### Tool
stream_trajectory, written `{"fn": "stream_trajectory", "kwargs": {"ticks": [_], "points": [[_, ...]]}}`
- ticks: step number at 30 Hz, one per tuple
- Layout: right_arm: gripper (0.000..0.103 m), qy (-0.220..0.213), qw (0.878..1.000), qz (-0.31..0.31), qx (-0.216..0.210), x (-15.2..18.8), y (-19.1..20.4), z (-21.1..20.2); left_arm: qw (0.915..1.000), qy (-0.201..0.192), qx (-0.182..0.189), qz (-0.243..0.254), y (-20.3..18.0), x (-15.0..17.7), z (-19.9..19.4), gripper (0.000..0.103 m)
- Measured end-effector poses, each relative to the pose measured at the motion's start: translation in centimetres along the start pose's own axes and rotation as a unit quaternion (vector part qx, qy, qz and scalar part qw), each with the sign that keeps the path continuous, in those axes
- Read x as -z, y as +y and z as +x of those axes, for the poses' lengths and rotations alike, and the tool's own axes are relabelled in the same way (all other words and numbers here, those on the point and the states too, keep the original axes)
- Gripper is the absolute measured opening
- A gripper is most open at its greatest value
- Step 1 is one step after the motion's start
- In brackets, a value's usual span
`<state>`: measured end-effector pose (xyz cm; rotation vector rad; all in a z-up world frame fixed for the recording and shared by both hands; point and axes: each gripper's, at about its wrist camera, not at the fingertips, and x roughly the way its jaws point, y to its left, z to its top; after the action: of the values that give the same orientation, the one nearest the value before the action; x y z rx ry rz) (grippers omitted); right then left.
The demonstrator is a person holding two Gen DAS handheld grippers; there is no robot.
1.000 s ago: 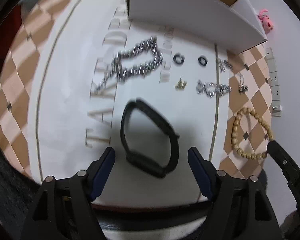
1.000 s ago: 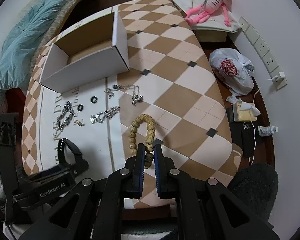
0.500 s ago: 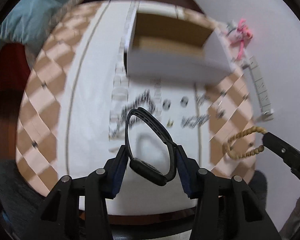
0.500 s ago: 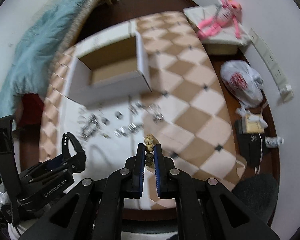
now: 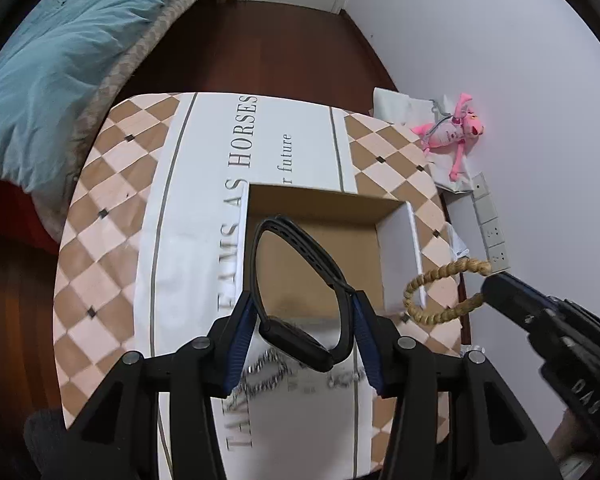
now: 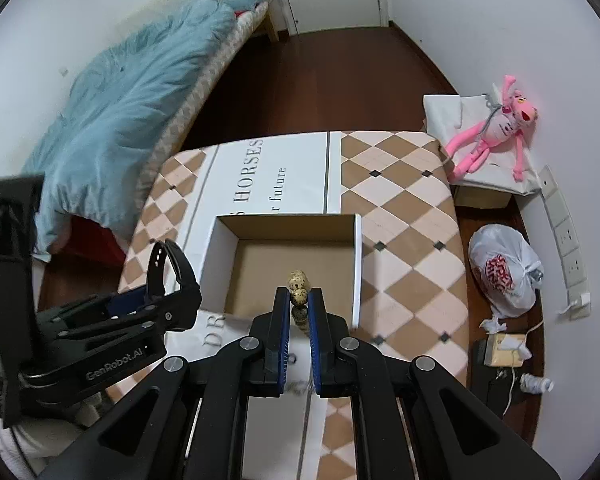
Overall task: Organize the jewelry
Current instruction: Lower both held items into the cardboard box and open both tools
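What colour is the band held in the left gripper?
Black band, clearest in the left wrist view.

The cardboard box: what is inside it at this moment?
The box shows only its bare brown floor. The watch and the bead bracelet hang in the tongs in front of it and cover parts of the floor, so those parts cannot be checked.

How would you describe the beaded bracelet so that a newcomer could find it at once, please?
Start at the open cardboard box on the checkered table. In front of it, the right gripper pinches the beaded bracelet, lifted off the table. Its round tan beads distinguish it from the smooth black wristband in the left gripper.
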<state>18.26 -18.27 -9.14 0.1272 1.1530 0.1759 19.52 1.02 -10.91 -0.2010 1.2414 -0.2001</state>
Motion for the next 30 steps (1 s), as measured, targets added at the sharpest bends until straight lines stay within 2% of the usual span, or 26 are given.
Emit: {"fn": "stream_trajectory", "kwargs": {"ticks": [5, 9, 11, 13, 15, 19, 20, 21, 23, 26, 30], "points": [[0.009, 0.037, 0.999, 0.001, 0.003, -2.0, -0.5, 4.5, 0.9998, 0.019, 0.002, 0.001, 0.1, -2.4, 2.7, 0.049], [0.01, 0.063, 0.998, 0.013, -0.019, -3.0, -1.4, 7.1, 0.9994, 0.034, -0.005, 0.002, 0.3, -3.7, 4.6, 0.051], [0.01, 0.078, 0.996, 0.025, -0.033, -3.4, -2.0, 8.2, 0.9995, 0.033, -0.001, 0.001, 0.4, -4.3, 4.8, 0.07], [0.013, 0.085, 0.995, 0.03, -0.038, -3.7, -2.4, 8.9, 0.9997, 0.024, -0.003, -0.001, 0.5, -4.8, 4.7, 0.078], [0.034, 0.084, 0.995, 0.033, -0.04, -3.8, -2.8, 9.0, 0.9997, 0.022, -0.007, -0.002, 0.6, -5.3, 4.5, 0.086], [0.052, 0.078, 0.996, 0.038, -0.028, -3.7, -3.3, 8.5, 0.9995, 0.0, -0.03, -0.001, 1.0, -5.6, 3.5, 0.092], [0.061, 0.076, 0.996, 0.036, -0.021, -3.6, -3.3, 8.4, 0.9992, -0.008, -0.039, 0.001, 1.1, -5.5, 3.3, 0.095], [0.075, 0.073, 0.997, 0.032, -0.007, -3.4, -3.2, 8.3, 0.9989, -0.014, -0.046, 0.002, 1.2, -5.4, 3.1, 0.096], [0.093, 0.067, 0.997, 0.019, 0.032, -2.7, -2.9, 8.2, 0.9968, -0.036, -0.071, 0.006, 1.4, -4.7, 2.6, 0.098], [0.095, 0.065, 0.996, 0.008, 0.066, -1.6, -2.5, 8.4, 0.9928, -0.058, -0.103, 0.016, 1.5, -3.3, 2.3, 0.1], [0.099, 0.058, 0.993, -0.003, 0.105, 0.0, -2.3, 8.7, 0.9912, -0.058, -0.117, 0.019, 1.9, -1.6, 2.8, 0.101]]}}
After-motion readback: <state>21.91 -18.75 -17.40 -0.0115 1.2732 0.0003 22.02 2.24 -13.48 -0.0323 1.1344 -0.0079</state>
